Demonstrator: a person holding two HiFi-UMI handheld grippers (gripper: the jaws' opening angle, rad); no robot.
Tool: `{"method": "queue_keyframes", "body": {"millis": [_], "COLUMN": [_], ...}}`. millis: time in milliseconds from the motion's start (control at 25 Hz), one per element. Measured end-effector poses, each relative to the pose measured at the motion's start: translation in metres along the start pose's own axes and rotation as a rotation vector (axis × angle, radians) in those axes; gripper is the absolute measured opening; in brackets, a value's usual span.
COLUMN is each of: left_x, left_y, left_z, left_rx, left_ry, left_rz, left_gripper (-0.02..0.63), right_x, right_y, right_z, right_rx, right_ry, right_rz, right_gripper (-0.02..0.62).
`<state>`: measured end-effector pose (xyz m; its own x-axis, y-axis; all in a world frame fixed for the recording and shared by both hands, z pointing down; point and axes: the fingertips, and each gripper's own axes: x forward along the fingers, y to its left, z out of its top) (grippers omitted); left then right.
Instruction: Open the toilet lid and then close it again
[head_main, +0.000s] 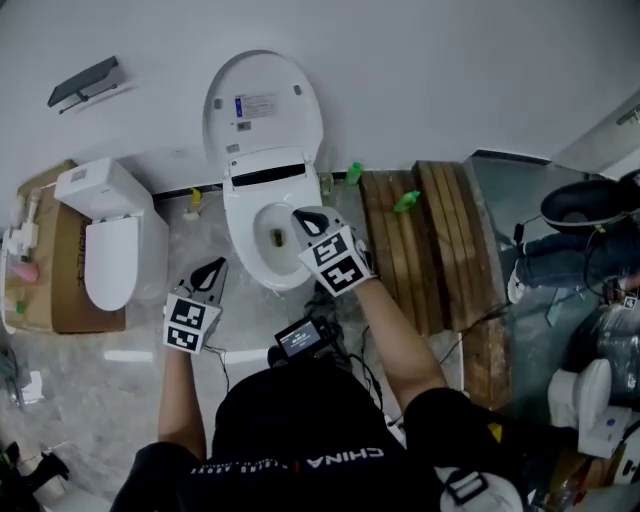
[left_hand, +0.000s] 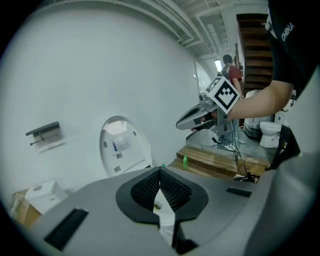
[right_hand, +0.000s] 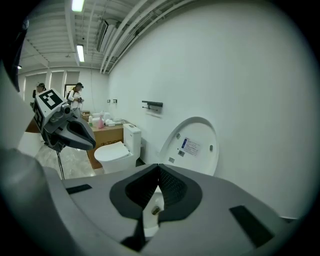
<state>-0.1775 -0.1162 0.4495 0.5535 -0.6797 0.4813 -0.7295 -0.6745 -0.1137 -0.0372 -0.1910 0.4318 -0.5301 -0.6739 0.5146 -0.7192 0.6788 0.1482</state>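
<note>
The toilet lid (head_main: 262, 100) is up, leaning on the wall (head_main: 450, 70) behind the bowl (head_main: 258, 262). Both grippers are clenched on nothing: right gripper (head_main: 301, 216) over the bowl, left gripper (head_main: 213, 268) beside it. To close it, I'd hook the top edge and ease it down slowly, no slamming.
</note>
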Motion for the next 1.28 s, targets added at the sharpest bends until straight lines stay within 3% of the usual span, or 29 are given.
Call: {"method": "queue_keyframes", "body": {"millis": [160,360,800,1280], "left_x": [-0.031,-0.043,-0.018,-0.016], "left_y": [-0.015,-0.044,-0.125,-0.128], "left_z": [-0.003,0.000,0.011,0.036], "left_rx": [0.034,0.063,0.028,0.033], "left_ry": [-0.017,-0.027,-0.008,-0.043], "left_rz": [0.010,0.024,-0.003,0.004], "left_gripper": [0.011,0.011,0.011,0.011], "right_x": [-0.033,-0.065,-0.114,-0.120], "right_y": [0.033,0.054,0.033,0.032], "right_z": [0.000,-0.012,-0.060,-0.046], "right_rx": [-0.033,-0.090,-0.075,-0.092], "right_ry": [-0.009,0.007,0.008,-0.038], "right_rz": [-0.053,-0.041,-0.005,0.005], "right_gripper": [0.014,0.014,0.014,0.014]}}
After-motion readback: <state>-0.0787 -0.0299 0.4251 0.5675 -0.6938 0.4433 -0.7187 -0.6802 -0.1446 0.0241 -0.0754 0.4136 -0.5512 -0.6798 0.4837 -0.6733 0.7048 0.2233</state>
